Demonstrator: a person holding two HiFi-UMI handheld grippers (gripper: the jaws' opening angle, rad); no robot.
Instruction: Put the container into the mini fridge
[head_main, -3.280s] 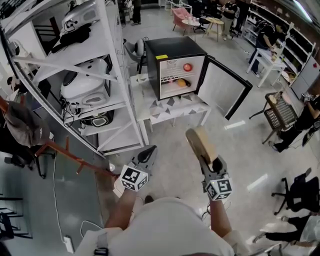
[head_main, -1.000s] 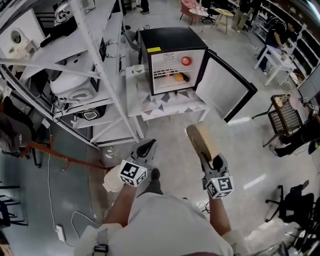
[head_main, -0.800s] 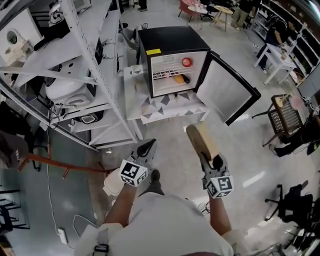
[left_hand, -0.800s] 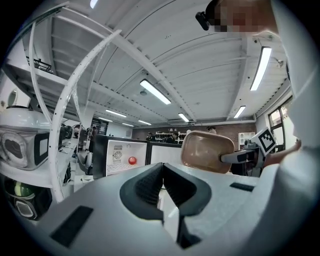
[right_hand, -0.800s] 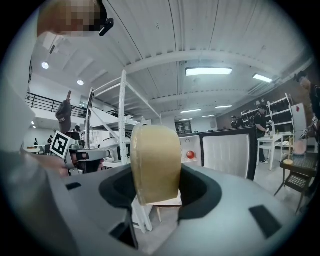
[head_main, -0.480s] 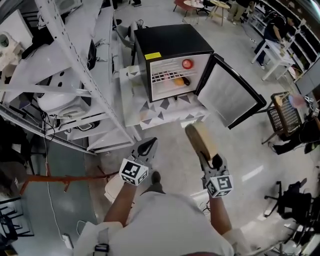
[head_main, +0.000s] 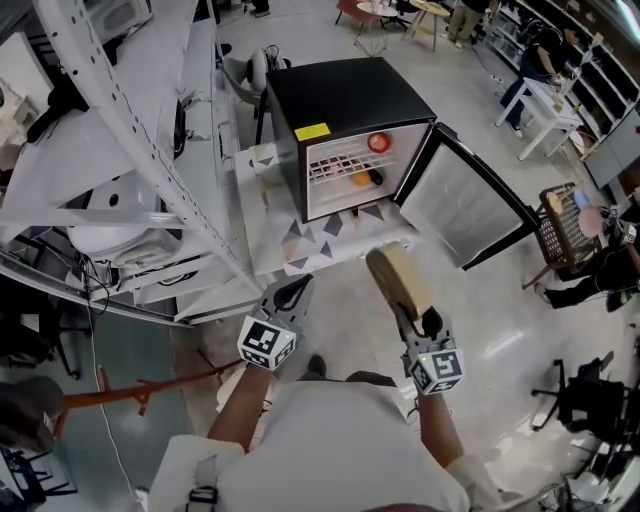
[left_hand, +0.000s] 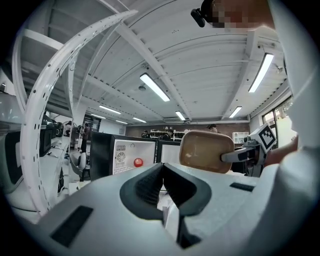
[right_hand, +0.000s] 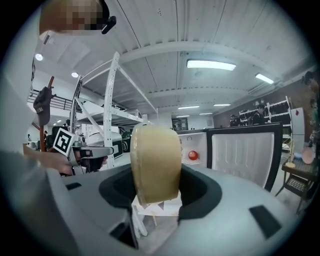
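Black mini fridge (head_main: 340, 100): stood on a white table (head_main: 262, 215) with its opening facing the person and its door (head_main: 470, 205) swung out to the right.
White shelving rack (head_main: 130, 130): ran along the left, just beside the table. Only the head view took in its length; the gripper views caught a few posts.
Head view alone: showed both grippers side by side over the floor (head_main: 500, 300), short of the table's front edge and well apart from the fridge.
Tan container (head_main: 397, 278): was held on edge, its long axis pointing away from the person toward the fridge opening.
Left gripper view alone: showed the container's broad, round-cornered face (left_hand: 206, 151).
Right gripper view alone: showed only its narrow edge (right_hand: 155, 162), standing upright and covering part of the fridge behind.
Person's right gripper (head_main: 400, 292): was clamped on the container's near end.
Person's left gripper (head_main: 293, 292): jaws were closed together with nothing between them.
Fridge contents: a red round thing (head_main: 377, 142) sat on the upper shelf and an orange thing (head_main: 360, 179) below it, perhaps fruit, too small to tell.
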